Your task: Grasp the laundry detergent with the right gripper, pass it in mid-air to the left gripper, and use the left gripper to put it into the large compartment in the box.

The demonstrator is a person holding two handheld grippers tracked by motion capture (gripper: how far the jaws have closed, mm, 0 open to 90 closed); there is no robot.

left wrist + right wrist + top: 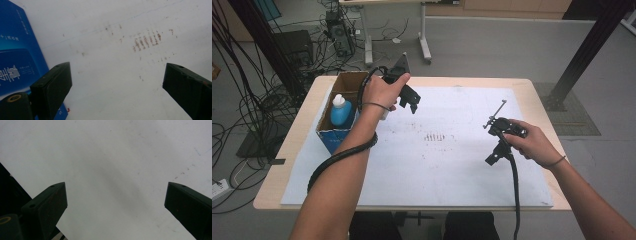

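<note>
Holding 2 black hand-held grippers over a white paper sheet (452, 165) on a light wooden desk (282, 165).

Left gripper (411, 102): raised just beside an open blue-sided cardboard box (343, 107), fingers (53, 87) spread wide, nothing between them. Right gripper (492, 159): low over the sheet's right half, fingers (47, 207) released, bare paper between. Nearest item: a blue plastic bottle with white cap (341, 111), upright inside the box. Brown rub marks (434, 136) at sheet centre.

High view overhead, facing forward; tongs' views close above white sheet (452, 165), shared.
</note>
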